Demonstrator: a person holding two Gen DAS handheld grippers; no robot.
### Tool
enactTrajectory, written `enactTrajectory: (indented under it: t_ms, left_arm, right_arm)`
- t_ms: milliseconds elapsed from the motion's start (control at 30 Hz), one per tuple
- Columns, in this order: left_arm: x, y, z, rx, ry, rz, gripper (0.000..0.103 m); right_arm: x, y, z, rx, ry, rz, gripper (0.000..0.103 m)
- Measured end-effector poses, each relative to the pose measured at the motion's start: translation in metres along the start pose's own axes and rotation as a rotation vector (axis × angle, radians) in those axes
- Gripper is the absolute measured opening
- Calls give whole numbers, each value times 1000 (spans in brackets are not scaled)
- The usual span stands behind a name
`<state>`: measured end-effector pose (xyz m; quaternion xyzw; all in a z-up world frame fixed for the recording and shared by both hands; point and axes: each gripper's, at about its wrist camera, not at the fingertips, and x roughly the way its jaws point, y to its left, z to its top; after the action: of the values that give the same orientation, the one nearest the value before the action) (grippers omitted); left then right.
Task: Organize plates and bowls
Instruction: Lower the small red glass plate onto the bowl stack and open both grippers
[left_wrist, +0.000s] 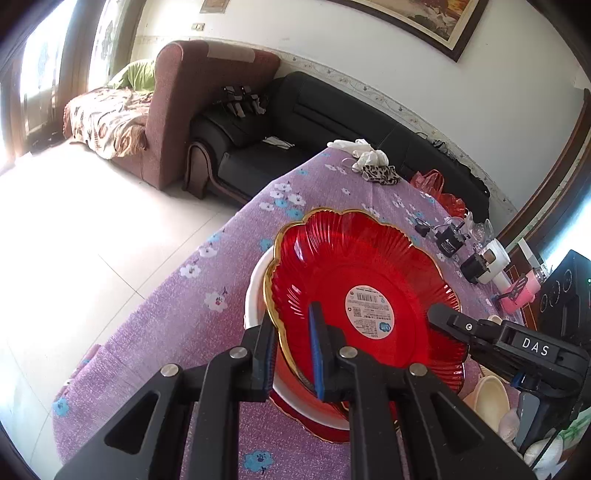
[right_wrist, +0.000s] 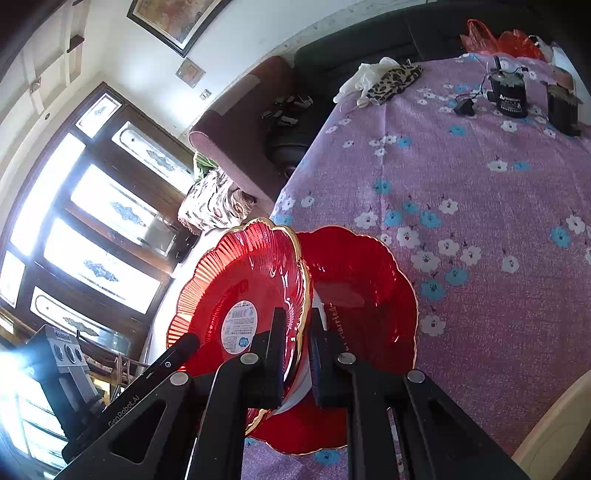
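Note:
A red glass plate (left_wrist: 351, 266) with a gold scalloped rim and a round barcode sticker is held tilted above a white plate (left_wrist: 255, 288) and a second red plate (right_wrist: 369, 280) that lie on the table. My left gripper (left_wrist: 293, 350) is shut on the near rim of the tilted plate. My right gripper (right_wrist: 297, 354) is shut on the opposite rim of the same plate (right_wrist: 236, 280); it shows in the left wrist view at the right (left_wrist: 439, 314). The white plate is mostly hidden under the tilted one.
The table has a purple flowered cloth (left_wrist: 177, 325). At its far end lie a white cloth and leopard pouch (left_wrist: 373, 162), red bags (left_wrist: 432, 184), black chargers (left_wrist: 448, 240) and a white roll. Cream bowls (left_wrist: 487, 398) stand at the right. A black sofa (left_wrist: 295, 122) lies beyond.

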<state>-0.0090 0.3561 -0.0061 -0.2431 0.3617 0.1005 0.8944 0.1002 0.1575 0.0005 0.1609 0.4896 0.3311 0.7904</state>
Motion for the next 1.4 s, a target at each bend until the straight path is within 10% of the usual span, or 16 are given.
enactTrajectory:
  t_ms: [233, 533, 1233, 1400]
  left_arm:
    - [-8, -2, 0, -5, -14, -24, 17]
    - [-25, -10, -4, 29, -41, -37, 44]
    - [-53, 2, -16, 8, -104, -66, 50]
    - [-64, -3, -22, 17, -118, -74, 60]
  right_arm:
    - [0, -3, 1, 15, -5, 14, 15]
    - [2, -8, -2, 29, -3, -2, 18]
    - [10, 22, -22, -172, -76, -196, 26]
    - [15, 18, -20, -185, -72, -203, 52]
